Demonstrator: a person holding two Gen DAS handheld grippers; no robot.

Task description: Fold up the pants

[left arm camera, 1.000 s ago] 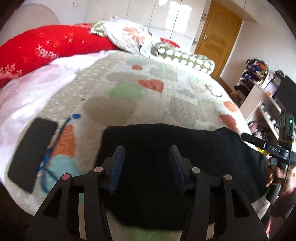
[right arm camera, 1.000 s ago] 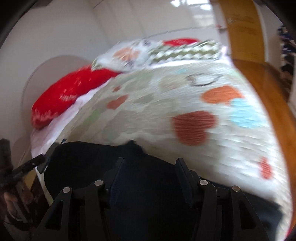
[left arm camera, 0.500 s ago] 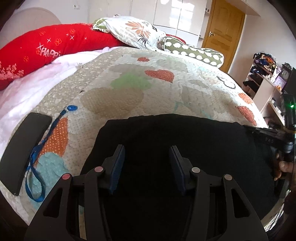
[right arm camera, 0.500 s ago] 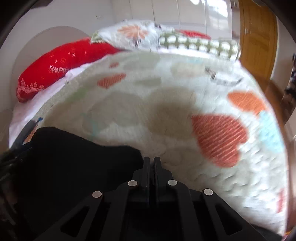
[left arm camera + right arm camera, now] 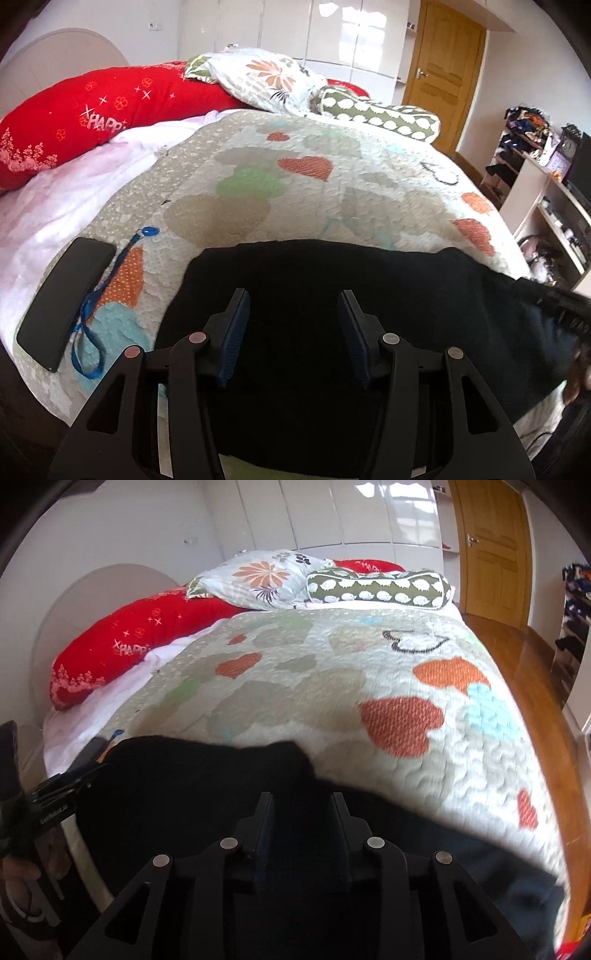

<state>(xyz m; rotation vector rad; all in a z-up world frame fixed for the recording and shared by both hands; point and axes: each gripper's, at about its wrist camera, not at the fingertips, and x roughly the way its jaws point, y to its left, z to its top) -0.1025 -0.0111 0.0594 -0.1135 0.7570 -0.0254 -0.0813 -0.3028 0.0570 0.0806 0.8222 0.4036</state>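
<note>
I am hovering my left gripper (image 5: pixel 293 328), jaws apart, and my part-open right gripper (image 5: pixel 301 825) over the black pants (image 5: pixel 332 295) lying on the quilt (image 5: pixel 332 192), judging them soft, limp, best pinched at an edge.

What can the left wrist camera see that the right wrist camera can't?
Only the left wrist view shows the whole black phone, the blue lanyard beside it, and the shelves by the wall. Its left gripper is open over the black pants.

Only the right wrist view shows the wooden floor and the right gripper, open above the pants.

Both show the heart quilt, the red pillow, the flowered pillow, the green spotted bolster and the door.
</note>
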